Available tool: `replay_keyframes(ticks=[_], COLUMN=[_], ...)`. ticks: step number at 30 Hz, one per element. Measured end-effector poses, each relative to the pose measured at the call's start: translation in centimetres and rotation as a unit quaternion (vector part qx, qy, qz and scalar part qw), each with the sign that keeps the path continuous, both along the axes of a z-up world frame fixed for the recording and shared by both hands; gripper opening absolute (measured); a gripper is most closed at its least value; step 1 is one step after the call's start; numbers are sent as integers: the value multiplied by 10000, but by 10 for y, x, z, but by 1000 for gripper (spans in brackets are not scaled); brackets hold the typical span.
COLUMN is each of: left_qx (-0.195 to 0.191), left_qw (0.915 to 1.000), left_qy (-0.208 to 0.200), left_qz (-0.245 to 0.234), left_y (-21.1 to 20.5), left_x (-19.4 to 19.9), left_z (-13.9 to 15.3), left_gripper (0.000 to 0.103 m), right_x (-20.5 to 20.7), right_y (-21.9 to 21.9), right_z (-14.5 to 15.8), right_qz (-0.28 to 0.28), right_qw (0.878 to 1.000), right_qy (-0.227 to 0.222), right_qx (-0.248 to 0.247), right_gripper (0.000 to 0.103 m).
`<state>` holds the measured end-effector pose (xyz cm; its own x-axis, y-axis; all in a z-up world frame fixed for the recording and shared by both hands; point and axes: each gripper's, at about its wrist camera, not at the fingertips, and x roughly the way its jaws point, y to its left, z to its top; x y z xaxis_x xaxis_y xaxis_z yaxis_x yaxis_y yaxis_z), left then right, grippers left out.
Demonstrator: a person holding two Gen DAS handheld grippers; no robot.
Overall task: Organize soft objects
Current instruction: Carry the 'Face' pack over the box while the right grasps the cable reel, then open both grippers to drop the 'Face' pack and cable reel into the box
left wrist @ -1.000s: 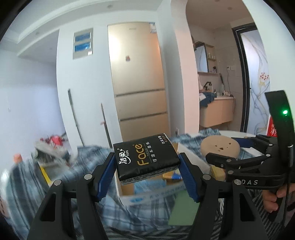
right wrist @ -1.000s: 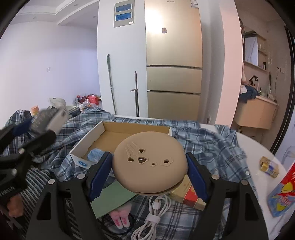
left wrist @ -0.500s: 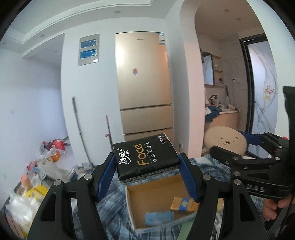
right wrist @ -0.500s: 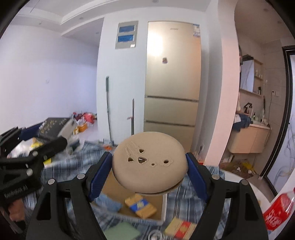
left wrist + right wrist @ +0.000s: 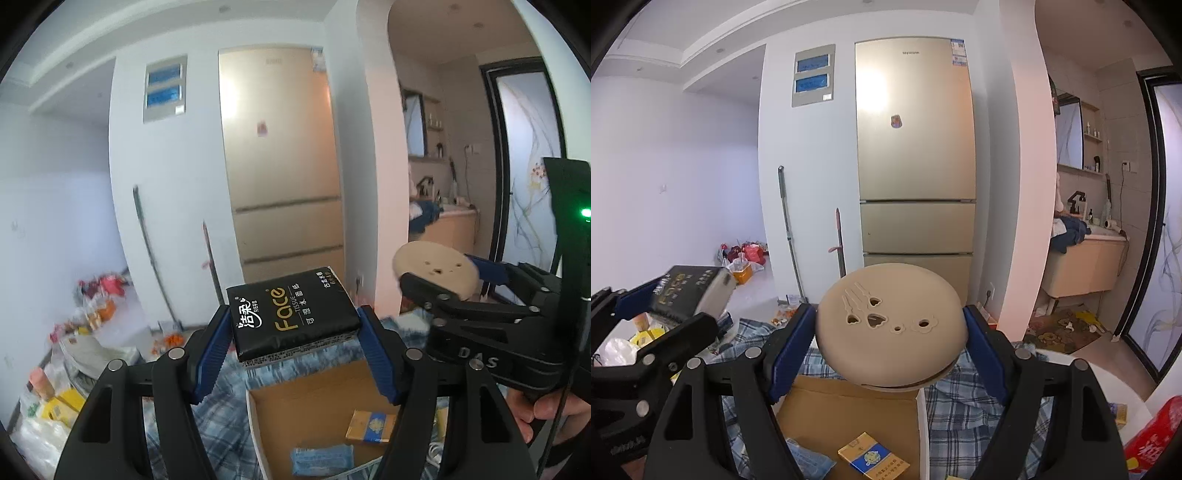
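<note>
My left gripper [image 5: 293, 341] is shut on a black "Face" tissue pack [image 5: 291, 317] and holds it in the air above the near edge of a cardboard box [image 5: 317, 398]. My right gripper [image 5: 890, 338] is shut on a round beige case [image 5: 890, 328] with small cut-outs, also held above the box [image 5: 849, 410]. In the left wrist view the right gripper [image 5: 439, 280] and its beige case [image 5: 436, 266] are at the right. In the right wrist view the left gripper [image 5: 676, 299] with the tissue pack [image 5: 690, 291] is at the left.
The box holds a yellow-and-blue pack [image 5: 873, 459] and a blue packet [image 5: 321, 456]. It rests on a blue plaid cloth [image 5: 960, 406]. A red bag [image 5: 1152, 439] lies at the right. A fridge [image 5: 916, 155] and cluttered floor [image 5: 74, 369] are behind.
Both grippers have lifted and tilted up with their objects still held. The table has dropped low in both views and more of the room now shows.
</note>
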<state>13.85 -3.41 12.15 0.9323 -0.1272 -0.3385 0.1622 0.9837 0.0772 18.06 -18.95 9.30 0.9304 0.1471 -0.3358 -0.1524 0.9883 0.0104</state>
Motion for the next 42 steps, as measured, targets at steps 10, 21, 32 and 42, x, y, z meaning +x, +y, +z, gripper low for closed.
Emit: replay_keyframes(ticks=[10, 21, 32, 42], left_qx=[205, 478, 495, 679], left_qw=[9959, 9851, 9738, 9712], left_qy=[873, 1654, 2218, 2285], left_qz=[119, 55, -2, -19], left_y=[4, 8, 11, 6], left_x=[54, 92, 115, 120], left_z=[-59, -122, -161, -176], left_gripper=[69, 69, 70, 91], right_x=[49, 72, 83, 89], right_y=[-6, 1, 8, 12], right_z=[-62, -112, -134, -144], right_qz=[8, 198, 334, 521], right_qw=[9963, 9885, 9822, 9767], right_qy=[856, 1501, 1838, 2077], right_qx=[84, -63, -175, -102], right_gripper=[78, 78, 78, 82])
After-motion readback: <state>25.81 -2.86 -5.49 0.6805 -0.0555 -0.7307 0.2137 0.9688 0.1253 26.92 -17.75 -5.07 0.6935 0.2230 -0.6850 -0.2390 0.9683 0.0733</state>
